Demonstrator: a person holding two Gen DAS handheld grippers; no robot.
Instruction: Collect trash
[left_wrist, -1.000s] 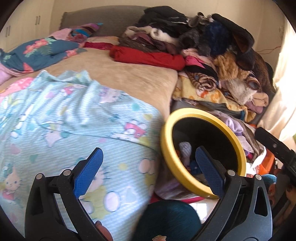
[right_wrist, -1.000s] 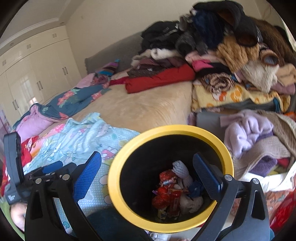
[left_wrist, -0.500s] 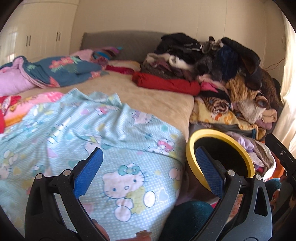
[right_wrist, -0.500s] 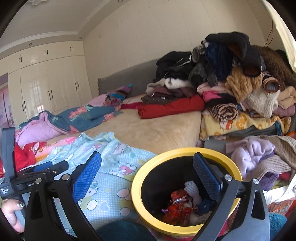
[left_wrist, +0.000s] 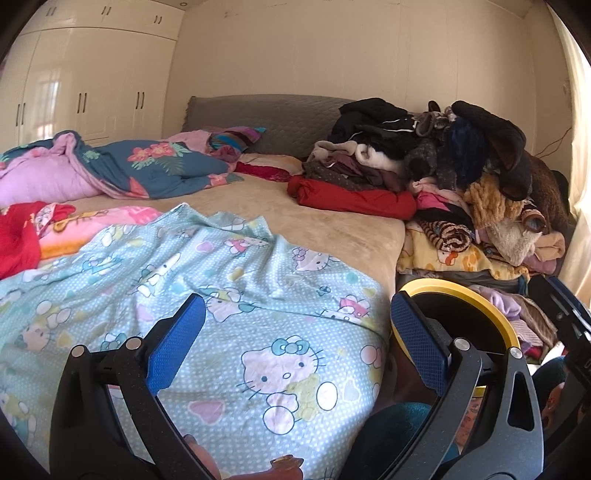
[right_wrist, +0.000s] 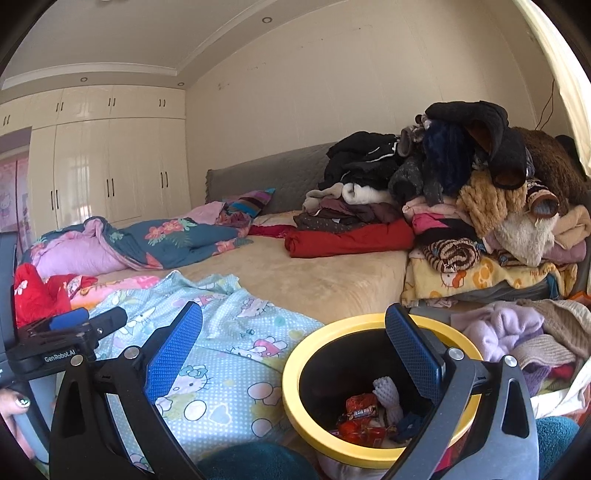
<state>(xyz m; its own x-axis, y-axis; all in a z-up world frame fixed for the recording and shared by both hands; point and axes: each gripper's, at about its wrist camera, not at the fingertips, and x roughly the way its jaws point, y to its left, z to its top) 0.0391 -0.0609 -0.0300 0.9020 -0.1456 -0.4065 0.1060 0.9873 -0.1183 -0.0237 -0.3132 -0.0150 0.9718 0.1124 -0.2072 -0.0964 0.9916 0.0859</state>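
Both grippers have lifted away from the bin (right_wrist: 295, 373), now facing the bed (left_wrist: 332, 221). Left gripper (left_wrist: 295, 347) and right gripper (right_wrist: 291, 343) jaws gape empty; wrappers (right_wrist: 358, 410) lie inside the bin, so collecting looks finished.

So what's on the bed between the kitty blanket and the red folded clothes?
Only bare beige bedsheet lies between the kitty blanket and the red folded clothes; both wrist views show it.

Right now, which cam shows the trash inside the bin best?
Right wrist. It looks down into the yellow-rimmed bin, so the red wrappers and a white ridged piece at the bottom show. The left wrist view catches only the bin's rim edge-on behind its own finger; the contents are hidden.
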